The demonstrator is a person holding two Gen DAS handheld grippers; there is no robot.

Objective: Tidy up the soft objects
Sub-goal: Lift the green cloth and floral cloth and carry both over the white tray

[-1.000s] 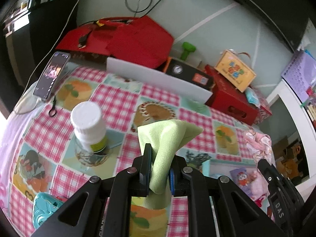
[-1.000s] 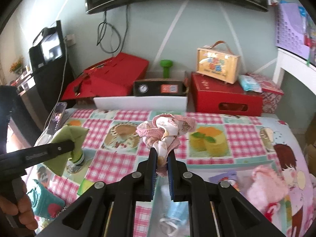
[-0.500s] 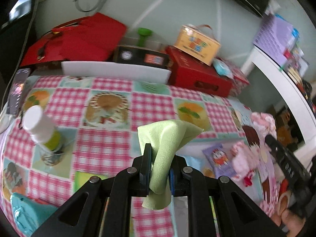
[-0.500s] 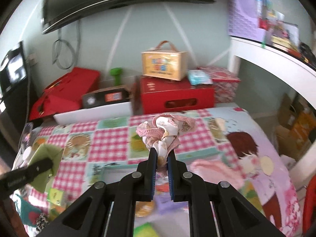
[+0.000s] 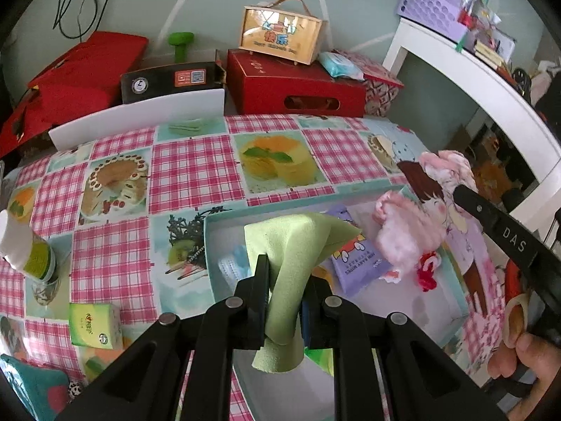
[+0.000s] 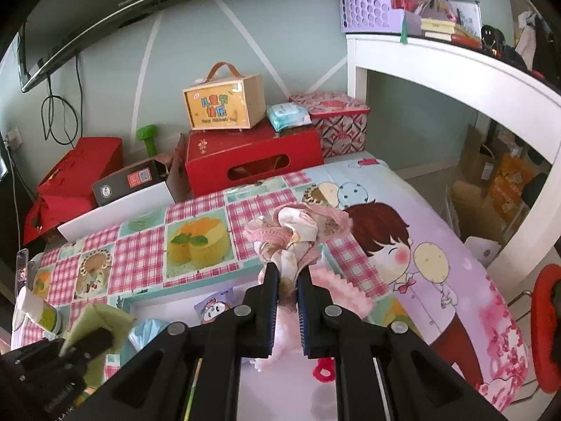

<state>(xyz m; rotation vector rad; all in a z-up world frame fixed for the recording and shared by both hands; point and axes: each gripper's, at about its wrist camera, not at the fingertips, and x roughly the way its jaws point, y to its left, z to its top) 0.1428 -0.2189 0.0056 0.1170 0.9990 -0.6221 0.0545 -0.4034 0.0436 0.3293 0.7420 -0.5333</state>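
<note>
My left gripper (image 5: 285,280) is shut on a folded green cloth (image 5: 298,245) and holds it above a white box with a teal rim (image 5: 207,245). My right gripper (image 6: 287,286) is shut on a bunched pink patterned cloth (image 6: 298,228) over the same box (image 6: 147,298). In the left wrist view the right gripper's arm (image 5: 505,235) comes in from the right with the pink cloth (image 5: 445,168) at its tip. The box holds a purple wipes pack (image 5: 357,259), a fluffy pink item (image 5: 406,224) and a blue mask (image 5: 235,266).
A white-capped bottle (image 5: 24,245), a green tissue pack (image 5: 93,326) and a teal pouch (image 5: 31,389) lie on the checked tablecloth to the left. Red boxes (image 5: 298,87), a yellow carry box (image 5: 280,35) and a white board (image 5: 140,115) stand at the far edge. A white desk (image 6: 455,70) stands at the right.
Both grippers have swung right with their cloths, from over the bottle side of the table to above the white box. Both stay shut.
</note>
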